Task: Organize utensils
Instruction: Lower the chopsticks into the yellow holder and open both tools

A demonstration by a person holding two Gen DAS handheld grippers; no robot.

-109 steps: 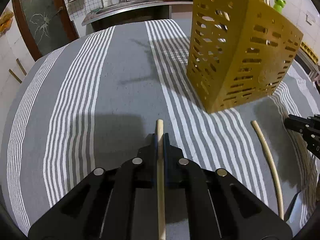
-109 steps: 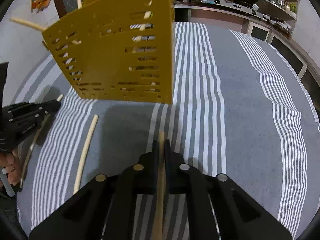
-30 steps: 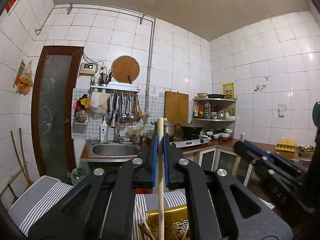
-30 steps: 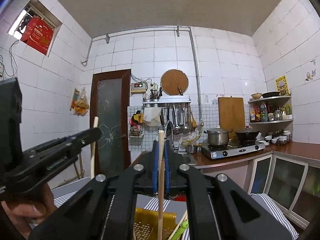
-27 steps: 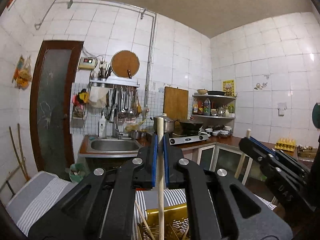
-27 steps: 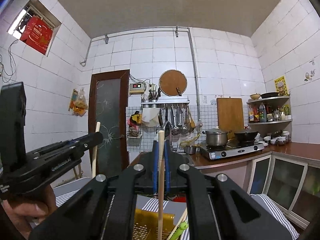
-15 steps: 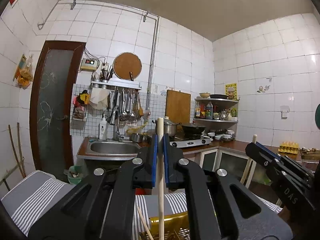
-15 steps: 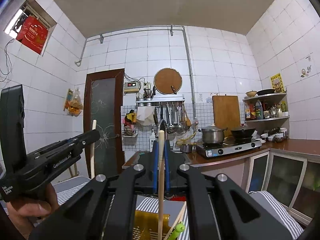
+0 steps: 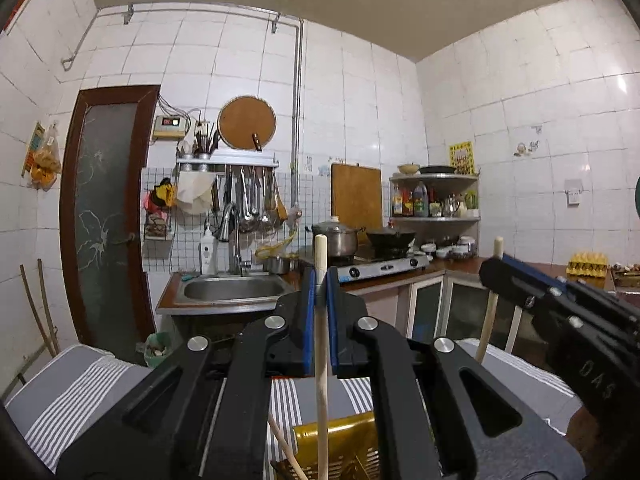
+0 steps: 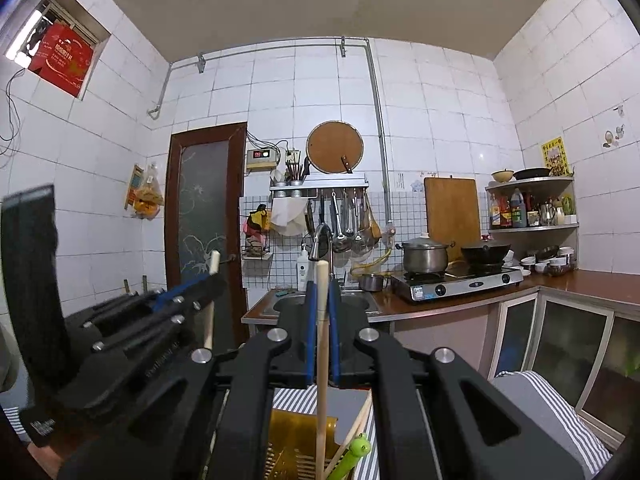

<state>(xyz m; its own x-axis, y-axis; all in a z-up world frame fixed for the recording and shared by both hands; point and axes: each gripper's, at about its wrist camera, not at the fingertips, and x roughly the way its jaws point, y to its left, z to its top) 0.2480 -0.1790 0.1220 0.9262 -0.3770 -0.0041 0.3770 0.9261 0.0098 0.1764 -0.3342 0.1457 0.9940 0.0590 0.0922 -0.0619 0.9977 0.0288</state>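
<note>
Chopsticks stand upright in both grippers — one pale wooden stick each. The left gripper (image 9: 320,304) has its blue pads pressed against a chopstick (image 9: 321,360) whose rounded top pokes above the jaws and whose shaft runs straight down between the black finger arms. Below the jaws, its lower part reaches in front of the yellow perforated holder (image 9: 340,452), where another thin stick (image 9: 286,446) leans at a slant; whether the held tip is inside the holder I cannot tell.

The right gripper (image 10: 322,320) pinches a second chopstick (image 10: 322,380) the same way, vertical, tip above the pads, shaft descending toward the holder (image 10: 292,440) beneath the jaws. To the right of that shaft, a green frog-topped utensil (image 10: 358,446) and a slanted stick (image 10: 358,420) rest in the holder.

Both grippers point level, side by side, toward the kitchen wall. Seen from the left wrist, the right gripper (image 9: 496,274) sits to the right of the jaws with its stick crossing it top to bottom; from the right wrist, the left gripper (image 10: 212,286) sits to the left — a person's hand is only barely glimpsed behind it.

Under the holder lies a grey striped cloth (image 9: 80,384). Beyond the jaws are a steel sink (image 9: 236,290) and a gas stove (image 10: 460,280).
</note>
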